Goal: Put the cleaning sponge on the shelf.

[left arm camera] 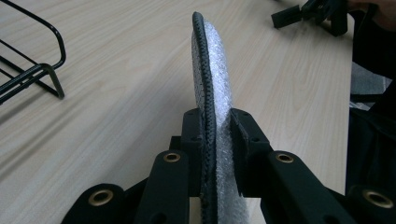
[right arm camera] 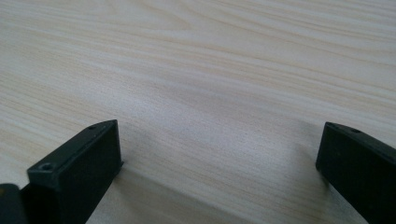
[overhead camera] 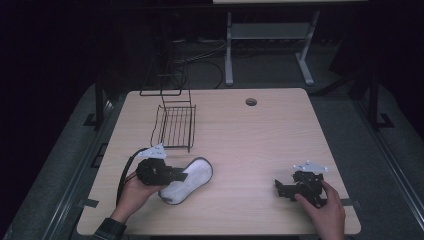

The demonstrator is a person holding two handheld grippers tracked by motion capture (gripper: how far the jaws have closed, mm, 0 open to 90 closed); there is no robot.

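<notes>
Now left claw (left arm camera: pixel 215 126) clamped on slipper (overhead camera: pixel 192 177), lying on bench (overhead camera: pixel 250 145) at 7 o'clock, just below wire rack (overhead camera: pixel 175 125). Right claw (right arm camera: pixel 219 158) spread wide, empty, parked at 5 o'clock. Grab done; lift and placing left, likely into rack.

One wooden table (overhead camera: pixel 235 135) holds one white insole with a dark edge (overhead camera: pixel 192 176), near the left. One black wire rack (overhead camera: pixel 175 125) stands at the far left of the table. Two black handheld grippers are present: the left gripper (overhead camera: pixel 181 176) and the right gripper (overhead camera: pixel 278 188). Two hands hold them, one each.
</notes>
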